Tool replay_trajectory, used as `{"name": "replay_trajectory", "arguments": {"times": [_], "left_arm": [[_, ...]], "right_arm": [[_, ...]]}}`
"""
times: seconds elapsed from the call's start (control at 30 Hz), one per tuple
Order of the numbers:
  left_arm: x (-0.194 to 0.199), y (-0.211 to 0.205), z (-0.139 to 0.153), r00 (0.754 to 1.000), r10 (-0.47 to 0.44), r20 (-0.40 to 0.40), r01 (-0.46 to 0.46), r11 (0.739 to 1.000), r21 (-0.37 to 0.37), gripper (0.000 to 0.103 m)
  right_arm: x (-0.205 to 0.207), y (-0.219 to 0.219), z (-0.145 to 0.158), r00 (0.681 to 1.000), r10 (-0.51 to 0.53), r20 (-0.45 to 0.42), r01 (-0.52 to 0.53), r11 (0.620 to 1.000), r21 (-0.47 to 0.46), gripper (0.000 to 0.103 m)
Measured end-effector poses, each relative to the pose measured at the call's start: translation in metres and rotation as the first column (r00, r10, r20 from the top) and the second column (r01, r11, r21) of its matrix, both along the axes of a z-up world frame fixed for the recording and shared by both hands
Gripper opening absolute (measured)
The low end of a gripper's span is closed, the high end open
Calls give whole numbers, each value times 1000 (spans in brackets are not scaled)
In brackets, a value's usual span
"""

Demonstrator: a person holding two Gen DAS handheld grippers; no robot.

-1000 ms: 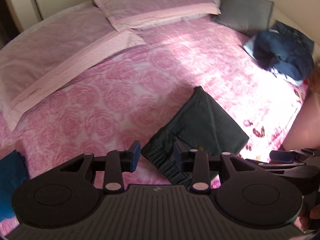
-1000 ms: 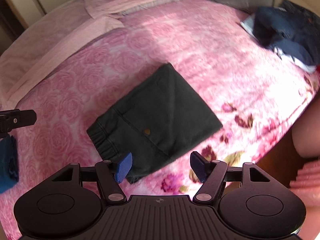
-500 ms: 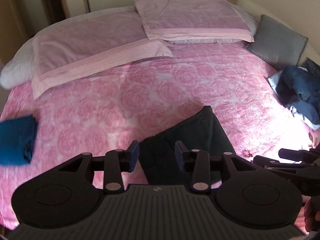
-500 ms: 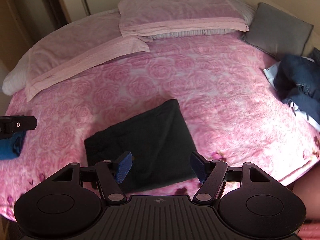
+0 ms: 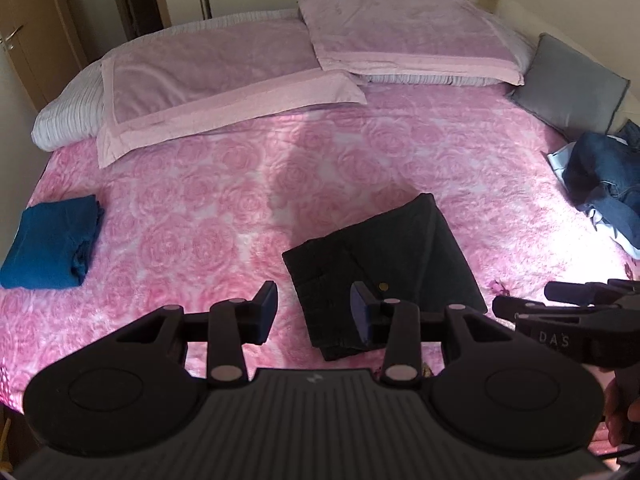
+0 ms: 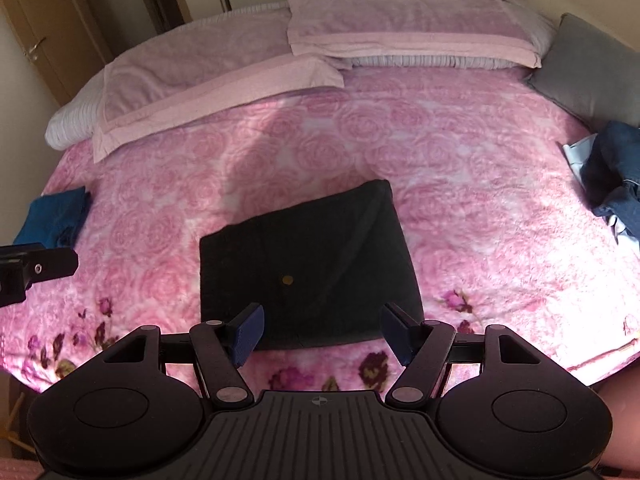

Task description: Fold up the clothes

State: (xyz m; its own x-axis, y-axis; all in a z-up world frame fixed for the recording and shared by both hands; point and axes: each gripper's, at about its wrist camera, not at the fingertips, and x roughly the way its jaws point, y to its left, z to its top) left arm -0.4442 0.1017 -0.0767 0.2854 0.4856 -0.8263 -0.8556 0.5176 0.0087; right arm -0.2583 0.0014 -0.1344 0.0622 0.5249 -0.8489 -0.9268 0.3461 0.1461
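Trousers (image 6: 310, 262), dark and folded into a flat rectangle, lay on a pink rose-patterned bedspread (image 6: 460, 184) at the lower centre of the right wrist view; a small brass button (image 6: 287, 279) showed on the top layer, and a diagonal seam ran from the upper right corner toward the lower middle; in the left wrist view the same trousers (image 5: 384, 264) sat just right of centre, low in the frame. Both grippers hung above the near edge of the bed, touching no cloth; the right gripper (image 6: 322, 330) filled the bottom of its view with its blue-padded fingers spread wide, framing the near edge of the trousers; the left gripper (image 5: 314, 312) had its fingers apart, though less widely, with its right pad over the trousers' near left corner. At the lower right of the left wrist view the right gripper's fingers appeared side-on; a small part of the left gripper showed at the left edge of the right wrist view. A folded blue garment (image 5: 52, 248) rested at the left edge of the bed, well apart from the trousers; a crumpled heap of denim (image 5: 604, 176) lay at the right edge; two pale pink pillows (image 5: 408, 36) lay across the top of the frame, and a grey cushion (image 5: 572, 84) sat at the upper right, near the denim.
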Motion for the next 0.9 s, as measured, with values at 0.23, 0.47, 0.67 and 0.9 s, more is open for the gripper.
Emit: {"name": "replay_trajectory", "arguments": {"times": [0.23,0.47,0.67,0.9], "left_arm": [[-52,1,-5,1000,18,-10,-18,999,-38,36],[-86,-5,-19,1000,21,-10,-22,998,-64,36],[-93,-12,-28,1000,16,-6,-17,995,-103,36],[-70,-7,-37,999,36,-6,-36,991,-127,38]], "right_arm": [[-34,3,2,1000,-8,10,9,999,-35,68],[-72,1,-11,1000,7,14,-6,998,-62,68],[-84,0,-21,1000,20,2,-20,996,-87,68],[-67,4,-26,999,34,7,-33,994,-104,68]]}}
